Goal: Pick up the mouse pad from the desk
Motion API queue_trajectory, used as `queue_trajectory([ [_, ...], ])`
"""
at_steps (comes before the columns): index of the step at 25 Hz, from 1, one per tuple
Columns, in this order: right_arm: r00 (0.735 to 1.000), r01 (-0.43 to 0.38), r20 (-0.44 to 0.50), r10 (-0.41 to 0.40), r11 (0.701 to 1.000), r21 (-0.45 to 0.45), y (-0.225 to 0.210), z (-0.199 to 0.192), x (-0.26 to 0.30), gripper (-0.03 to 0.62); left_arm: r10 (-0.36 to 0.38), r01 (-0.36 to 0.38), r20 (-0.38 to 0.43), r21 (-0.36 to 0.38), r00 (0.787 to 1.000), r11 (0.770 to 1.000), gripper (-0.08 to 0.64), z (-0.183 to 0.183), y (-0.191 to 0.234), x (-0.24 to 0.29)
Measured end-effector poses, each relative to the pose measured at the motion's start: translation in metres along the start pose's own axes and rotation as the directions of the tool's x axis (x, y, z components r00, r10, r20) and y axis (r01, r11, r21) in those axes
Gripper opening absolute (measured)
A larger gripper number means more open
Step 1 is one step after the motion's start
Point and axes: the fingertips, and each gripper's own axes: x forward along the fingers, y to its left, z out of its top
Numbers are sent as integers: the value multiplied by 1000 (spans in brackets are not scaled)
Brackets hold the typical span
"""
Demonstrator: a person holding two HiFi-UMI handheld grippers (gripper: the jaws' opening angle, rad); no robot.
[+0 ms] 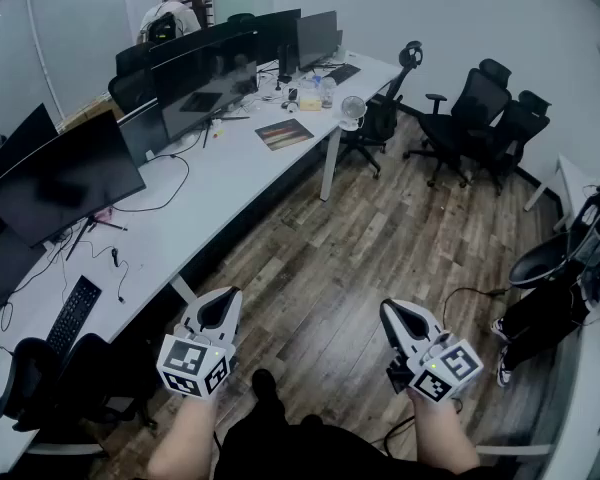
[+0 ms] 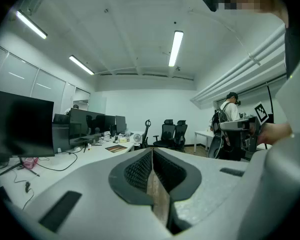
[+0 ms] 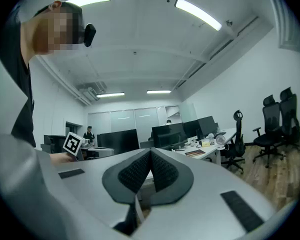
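Note:
The mouse pad point(image 1: 284, 133), a flat reddish-brown printed rectangle, lies on the long white desk point(image 1: 230, 183) far ahead, near the desk's right end. It shows small in the left gripper view point(image 2: 116, 148) and in the right gripper view point(image 3: 195, 153). My left gripper point(image 1: 221, 309) is held low over the wooden floor, beside the desk's edge, with its jaws shut and nothing between them. My right gripper point(image 1: 398, 317) is level with it further right, also shut and empty. Both are far from the pad.
Several dark monitors point(image 1: 205, 83) stand along the desk, with a keyboard point(image 1: 72, 315) and cables at the near end. A small white fan point(image 1: 352, 111) sits at the desk's far corner. Black office chairs point(image 1: 467, 118) are grouped at the back right. A person stands by equipment point(image 2: 229, 126) on the right.

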Motion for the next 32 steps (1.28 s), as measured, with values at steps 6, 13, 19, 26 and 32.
queue_trajectory([
  [6, 1000, 26, 7, -26, 1000, -6, 12, -1, -36, 5, -9, 9, -4, 10, 1000, 1000, 16, -3, -29, -29],
  [13, 999, 4, 35, -4, 1000, 8, 32, 2, -33, 3, 10, -9, -13, 38, 1000, 999, 15, -2, -31, -45],
  [19, 998, -51, 46, 51, 999, 6, 42, 2, -46, 5, 22, -21, -4, 88, 1000, 996, 12, -1, -47, -46],
  [26, 996, -59, 67, 56, 997, 49, 31, -1, -66, 5, 2, -3, 9, 78, 1000, 997, 9, 0, -69, -41],
  [32, 998, -21, 57, 16, 996, 86, 4, -8, -69, 5, -18, 17, 7, 51, 1000, 999, 9, -1, -72, -22],
])
